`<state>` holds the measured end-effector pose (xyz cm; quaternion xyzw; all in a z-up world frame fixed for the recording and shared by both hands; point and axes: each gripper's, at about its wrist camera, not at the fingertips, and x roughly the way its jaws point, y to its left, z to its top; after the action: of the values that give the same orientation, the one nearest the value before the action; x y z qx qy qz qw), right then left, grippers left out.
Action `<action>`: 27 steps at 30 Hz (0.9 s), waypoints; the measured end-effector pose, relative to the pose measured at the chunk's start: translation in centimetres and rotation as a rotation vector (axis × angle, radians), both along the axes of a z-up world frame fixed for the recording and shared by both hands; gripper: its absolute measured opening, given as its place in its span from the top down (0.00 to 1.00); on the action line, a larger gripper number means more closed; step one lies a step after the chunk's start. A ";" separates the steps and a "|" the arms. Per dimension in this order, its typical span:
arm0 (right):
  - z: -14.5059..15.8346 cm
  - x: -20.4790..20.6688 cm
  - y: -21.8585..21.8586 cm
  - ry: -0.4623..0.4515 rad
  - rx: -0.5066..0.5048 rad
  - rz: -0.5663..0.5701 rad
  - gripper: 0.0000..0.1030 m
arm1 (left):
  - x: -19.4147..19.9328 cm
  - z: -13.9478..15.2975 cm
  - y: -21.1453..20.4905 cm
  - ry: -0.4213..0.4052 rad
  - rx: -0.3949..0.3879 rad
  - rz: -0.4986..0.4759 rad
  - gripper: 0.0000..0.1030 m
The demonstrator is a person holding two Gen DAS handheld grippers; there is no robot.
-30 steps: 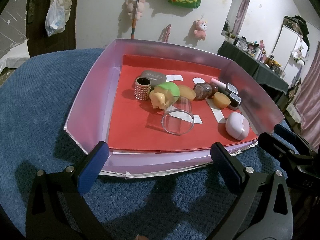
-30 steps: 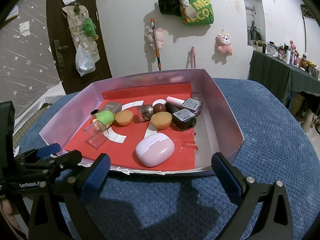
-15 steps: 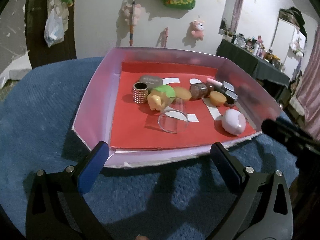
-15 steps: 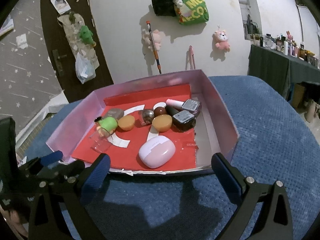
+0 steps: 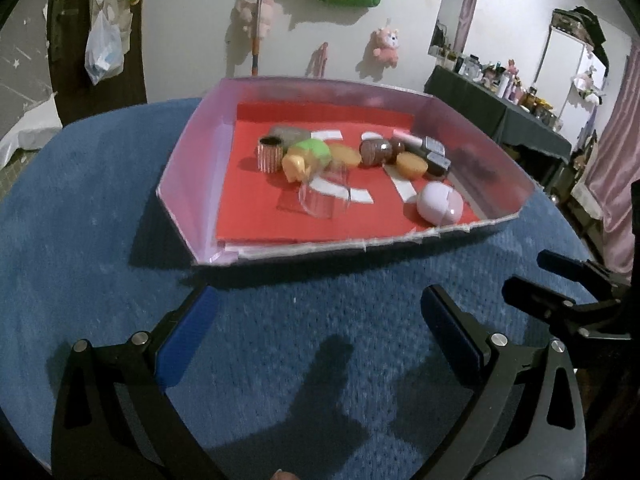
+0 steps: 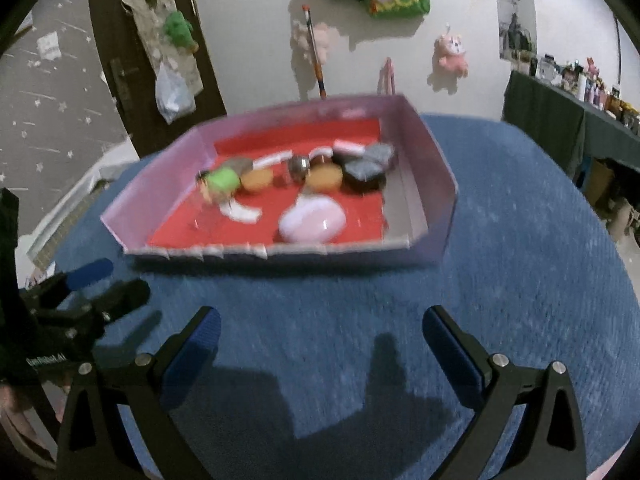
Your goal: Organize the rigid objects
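A pink-walled tray (image 5: pixel 192 184) with a red floor sits on the blue cloth and holds several small items: a studded cup (image 5: pixel 270 155), a green and yellow toy (image 5: pixel 306 156), a clear cup (image 5: pixel 325 196) on its side, orange discs (image 5: pixel 411 165), dark jars (image 5: pixel 434 156) and a white-pink oval case (image 5: pixel 440 208). The tray (image 6: pixel 436 196) and case (image 6: pixel 312 222) also show, blurred, in the right wrist view. My left gripper (image 5: pixel 318 334) is open and empty, well short of the tray's near edge. My right gripper (image 6: pixel 320 346) is open and empty too, also short of it.
The blue cloth (image 5: pixel 80 220) covers the rounded table around the tray. A white wall with hung plush toys (image 5: pixel 386 44) stands behind. A dark door (image 6: pixel 132 80) is at the left. A cluttered dark side table (image 5: pixel 500 108) stands at the right.
Both grippers have pulled back from the tray, which now looks smaller and farther. Both stay open. The items in the tray have not moved.
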<state>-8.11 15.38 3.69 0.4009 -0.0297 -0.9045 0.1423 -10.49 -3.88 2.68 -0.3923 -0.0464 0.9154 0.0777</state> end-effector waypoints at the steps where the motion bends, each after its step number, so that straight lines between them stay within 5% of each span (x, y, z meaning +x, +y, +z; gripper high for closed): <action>1: -0.2 0.1 0.0 -0.009 0.000 0.000 0.00 | 0.1 -0.2 0.0 -0.010 0.001 -0.002 0.00; 27: -2.2 -0.4 -0.5 -0.103 0.089 -0.003 0.00 | 0.3 -2.6 1.1 -0.100 -0.069 -0.002 0.00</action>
<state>-8.52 14.89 1.52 0.4527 0.0026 -0.8834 0.1212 -10.15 -2.80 0.05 -0.4399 -0.0183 0.8957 0.0624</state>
